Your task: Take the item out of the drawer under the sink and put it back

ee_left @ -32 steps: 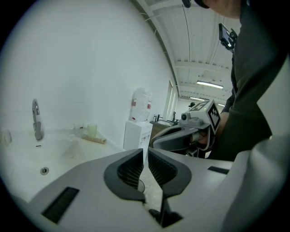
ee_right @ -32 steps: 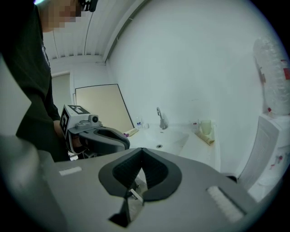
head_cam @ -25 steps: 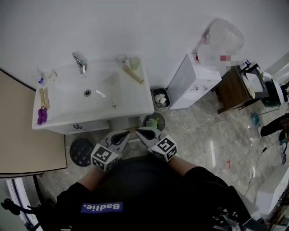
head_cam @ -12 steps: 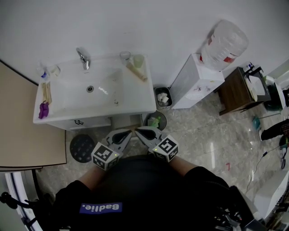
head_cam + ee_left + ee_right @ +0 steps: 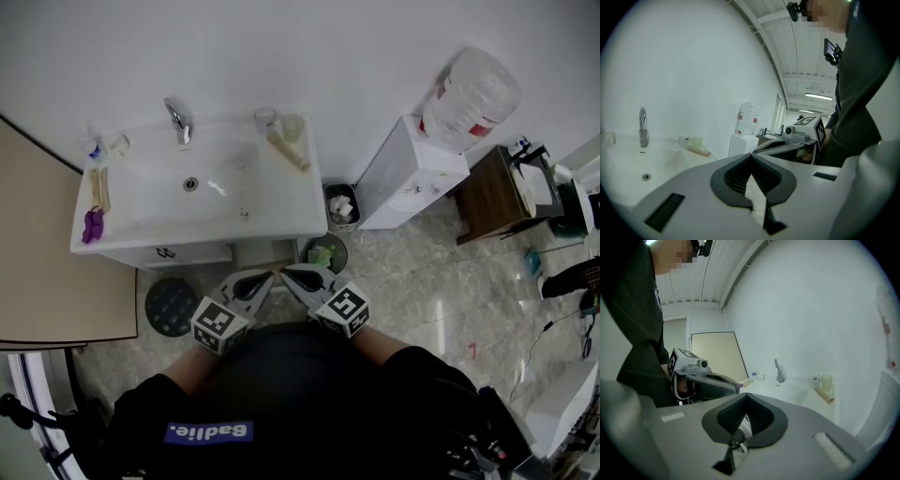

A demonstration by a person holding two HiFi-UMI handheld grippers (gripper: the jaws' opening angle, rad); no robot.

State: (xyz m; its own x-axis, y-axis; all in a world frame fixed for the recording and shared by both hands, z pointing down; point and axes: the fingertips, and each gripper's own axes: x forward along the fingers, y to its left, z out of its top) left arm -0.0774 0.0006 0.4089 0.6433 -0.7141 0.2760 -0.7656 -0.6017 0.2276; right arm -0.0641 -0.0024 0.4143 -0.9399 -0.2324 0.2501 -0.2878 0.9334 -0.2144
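Observation:
The white sink (image 5: 272, 202) stands against the wall, with the drawer (image 5: 178, 255) in the vanity front under it closed. The item inside is hidden. My left gripper (image 5: 266, 277) and right gripper (image 5: 289, 273) are held close to my chest, just in front of the vanity, with their tips nearly touching each other. Both are shut with nothing between the jaws. In the left gripper view the left gripper (image 5: 751, 154) points over the sink top, with the right gripper (image 5: 797, 136) beside it. The right gripper view shows the right gripper (image 5: 746, 394) and the left gripper (image 5: 701, 376).
On the sink top are a faucet (image 5: 178, 120), cups (image 5: 291, 127), a tube (image 5: 288, 150) and a purple thing (image 5: 91, 225). Two small bins (image 5: 338, 204) (image 5: 323, 254) stand right of the vanity, and a dark round object (image 5: 171, 307) lies on the floor. A water dispenser (image 5: 412, 173) is further right and a beige panel (image 5: 47, 262) is at the left.
The head view has drifted slightly, so the sink sits a little further right in the picture. Both grippers stay shut, tip to tip, in the same place.

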